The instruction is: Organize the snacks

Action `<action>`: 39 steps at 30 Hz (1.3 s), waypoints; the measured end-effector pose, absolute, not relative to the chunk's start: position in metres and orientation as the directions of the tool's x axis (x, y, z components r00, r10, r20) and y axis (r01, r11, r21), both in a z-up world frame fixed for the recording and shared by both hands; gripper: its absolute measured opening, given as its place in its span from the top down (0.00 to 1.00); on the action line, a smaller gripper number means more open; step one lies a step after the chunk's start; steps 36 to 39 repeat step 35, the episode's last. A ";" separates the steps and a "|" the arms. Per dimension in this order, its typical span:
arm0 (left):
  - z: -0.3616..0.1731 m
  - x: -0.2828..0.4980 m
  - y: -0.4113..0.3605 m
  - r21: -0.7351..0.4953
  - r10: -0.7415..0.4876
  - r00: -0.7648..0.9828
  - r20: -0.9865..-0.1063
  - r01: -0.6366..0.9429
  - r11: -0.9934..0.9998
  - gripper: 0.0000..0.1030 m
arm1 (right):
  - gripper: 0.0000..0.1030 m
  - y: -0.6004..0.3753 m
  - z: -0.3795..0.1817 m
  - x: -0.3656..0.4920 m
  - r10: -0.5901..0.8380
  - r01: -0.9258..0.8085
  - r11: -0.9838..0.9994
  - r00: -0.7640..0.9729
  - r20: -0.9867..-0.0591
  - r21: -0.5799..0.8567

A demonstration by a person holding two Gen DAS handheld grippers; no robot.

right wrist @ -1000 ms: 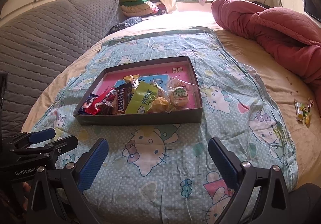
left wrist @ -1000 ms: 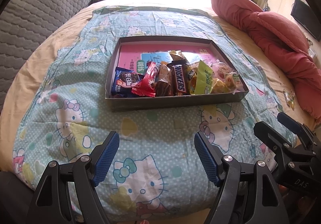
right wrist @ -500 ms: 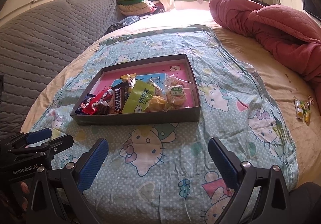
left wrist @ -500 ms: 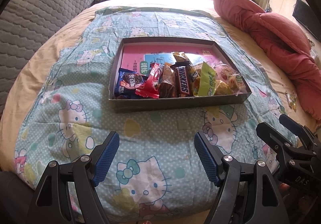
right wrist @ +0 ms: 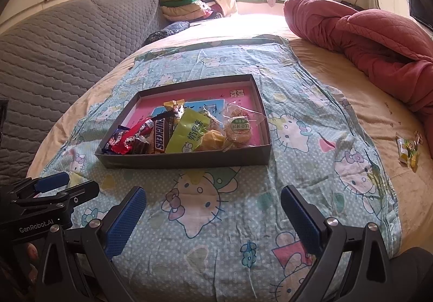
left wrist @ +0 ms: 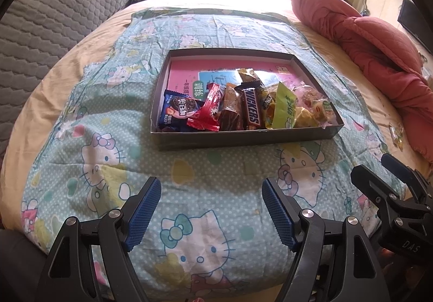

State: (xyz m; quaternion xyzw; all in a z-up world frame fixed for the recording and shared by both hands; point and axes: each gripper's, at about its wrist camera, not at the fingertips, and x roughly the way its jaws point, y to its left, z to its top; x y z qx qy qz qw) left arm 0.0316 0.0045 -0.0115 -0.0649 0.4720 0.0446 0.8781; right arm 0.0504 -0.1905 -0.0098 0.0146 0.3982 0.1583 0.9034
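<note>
Partly buried snacks (left wrist: 238,110), tray (left wrist: 243,137) floor covered

On the bed (right wrist: 338,101), a spread cloth (right wrist: 297,172); on it, a shallow box (right wrist: 186,160) holding snacks (right wrist: 189,131) crowded along its near wall. Right of the cloth, loose candies (right wrist: 407,150); behind those, a bundled quilt (right wrist: 365,39).

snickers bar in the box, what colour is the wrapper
Dark brown with white lettering on the Snickers bar, clearest in the left wrist view.

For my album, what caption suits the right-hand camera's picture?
Open right gripper poised before a grey tray of snacks on a cartoon-cat blanket.
</note>
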 end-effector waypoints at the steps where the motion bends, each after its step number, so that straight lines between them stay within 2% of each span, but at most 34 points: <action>1: -0.011 0.032 0.004 -0.072 0.017 0.551 -0.835 -0.139 0.988 0.24 | 0.03 -0.190 -0.010 0.050 0.298 -0.276 0.949 0.634 -0.714 0.151; 29: -0.011 0.032 0.003 -0.056 0.035 0.550 -0.834 -0.147 0.988 0.24 | 0.03 -0.186 -0.008 0.049 0.305 -0.296 0.945 0.634 -0.711 0.141; 39: -0.013 0.035 0.007 -0.087 0.012 0.572 -0.820 -0.145 0.986 0.24 | 0.03 -0.184 -0.012 0.052 0.313 -0.300 0.942 0.628 -0.713 0.149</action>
